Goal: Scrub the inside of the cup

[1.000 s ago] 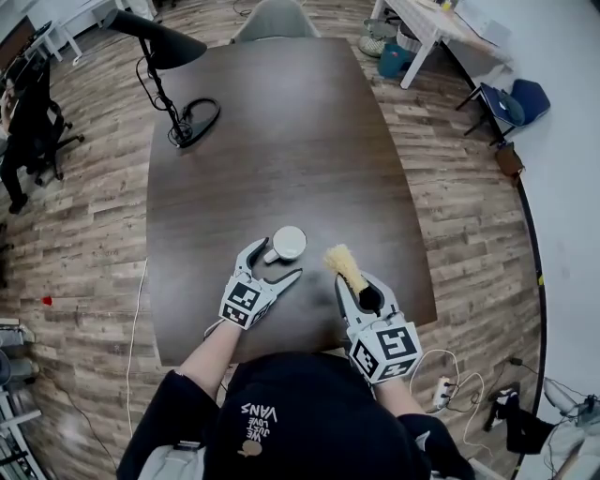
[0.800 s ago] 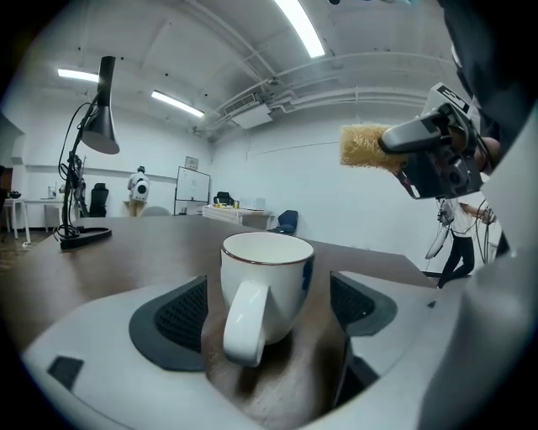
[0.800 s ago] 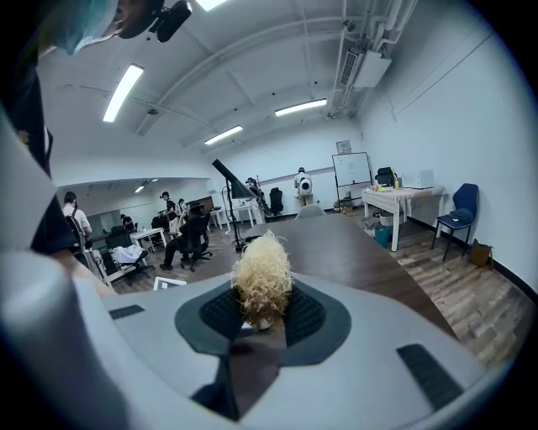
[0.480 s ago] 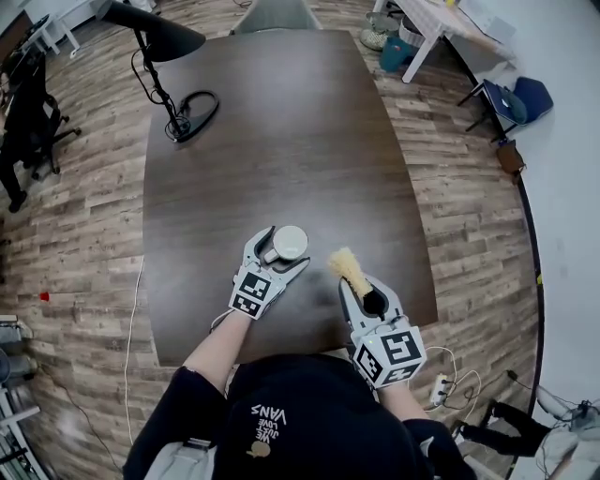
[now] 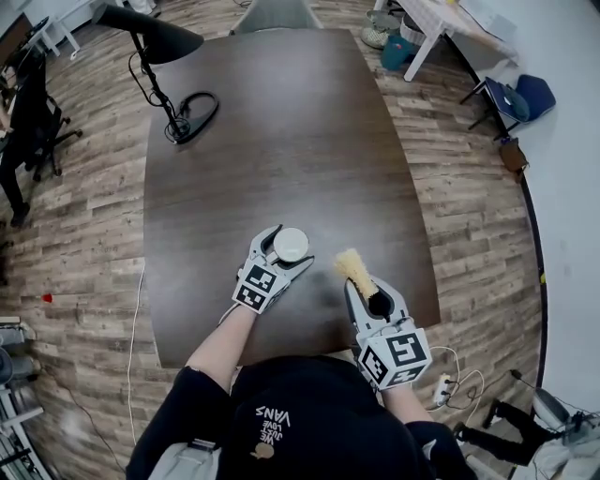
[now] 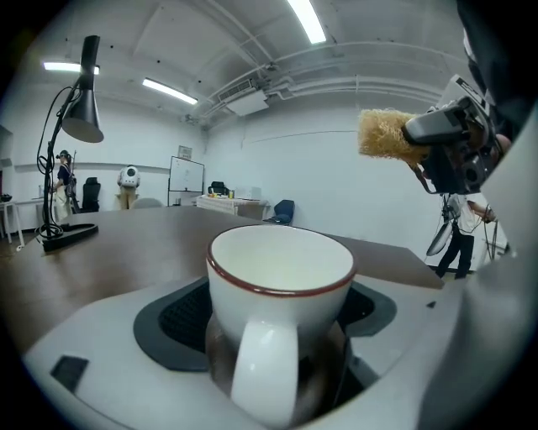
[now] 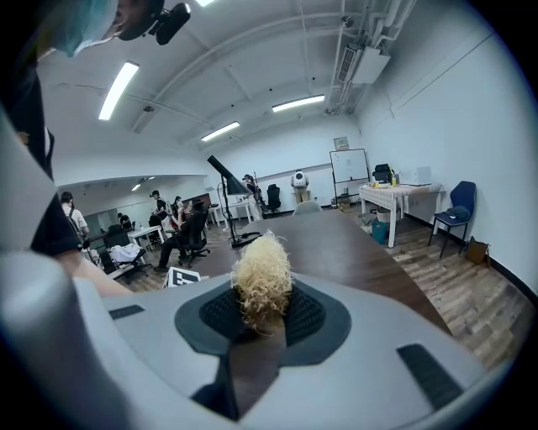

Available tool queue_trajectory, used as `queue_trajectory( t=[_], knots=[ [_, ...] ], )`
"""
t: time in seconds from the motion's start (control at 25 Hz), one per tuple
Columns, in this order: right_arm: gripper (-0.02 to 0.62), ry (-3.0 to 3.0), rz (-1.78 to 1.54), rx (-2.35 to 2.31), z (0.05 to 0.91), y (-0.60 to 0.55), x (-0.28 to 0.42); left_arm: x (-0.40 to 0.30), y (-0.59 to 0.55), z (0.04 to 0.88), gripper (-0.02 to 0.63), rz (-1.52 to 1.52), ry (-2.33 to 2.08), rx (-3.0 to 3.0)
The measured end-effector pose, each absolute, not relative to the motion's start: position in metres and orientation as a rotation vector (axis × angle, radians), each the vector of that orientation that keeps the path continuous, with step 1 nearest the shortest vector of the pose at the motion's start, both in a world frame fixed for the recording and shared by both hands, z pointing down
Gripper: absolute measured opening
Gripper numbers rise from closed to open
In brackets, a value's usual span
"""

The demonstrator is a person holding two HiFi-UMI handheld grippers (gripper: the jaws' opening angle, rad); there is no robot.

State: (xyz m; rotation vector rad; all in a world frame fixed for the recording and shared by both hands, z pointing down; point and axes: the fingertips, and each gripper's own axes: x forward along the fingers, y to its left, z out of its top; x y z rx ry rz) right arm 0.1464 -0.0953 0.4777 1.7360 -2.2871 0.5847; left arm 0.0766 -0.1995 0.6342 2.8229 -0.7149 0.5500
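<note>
A white cup (image 5: 290,244) with a thin red rim stands upright on the dark table (image 5: 281,141) near its front edge. My left gripper (image 5: 293,246) has a jaw on each side of it and is shut on the cup (image 6: 280,285), whose handle points back at the camera; the inside looks empty. My right gripper (image 5: 370,292) is to the cup's right and apart from it, shut on a brush with a yellow bristly head (image 5: 353,265). That bristly head (image 7: 262,281) sticks up between the pads (image 7: 315,315) and also shows raised in the left gripper view (image 6: 388,134).
A black desk lamp (image 5: 155,37) stands at the table's far left with its base (image 5: 192,117) and cord. A grey chair (image 5: 275,14) sits at the far end. A power strip (image 5: 441,386) lies on the wood floor to the right.
My left gripper went forward from beside the cup, came around it and closed on it. The right gripper with the brush shifted slightly right and stayed shut.
</note>
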Motion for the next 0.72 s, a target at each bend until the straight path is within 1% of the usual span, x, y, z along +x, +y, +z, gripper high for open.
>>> queue_trajectory(
  t=[0.12, 0.16, 0.2, 0.72],
  knots=[
    [0.1, -2.284, 0.587, 1.74, 0.4777, -0.0937, 0.1463, 0.0747, -0.198, 0.6336, 0.437, 0.563, -0.713, 2.826],
    [0.1, -2.283, 0.588, 1.741, 0.4778, -0.0941, 0.1464, 0.0749, -0.1983, 0.6327, 0.431, 0.562, -0.713, 2.829],
    [0.1, -2.283, 0.589, 1.741, 0.478, -0.0946, 0.1466, 0.0752, -0.1987, 0.633, 0.412, 0.563, -0.71, 2.829],
    [0.1, -2.316, 0.551, 1.701, 0.4748, -0.0982, 0.1387, 0.0722, -0.1917, 0.6278, 0.408, 0.569, -0.695, 2.837]
  ],
)
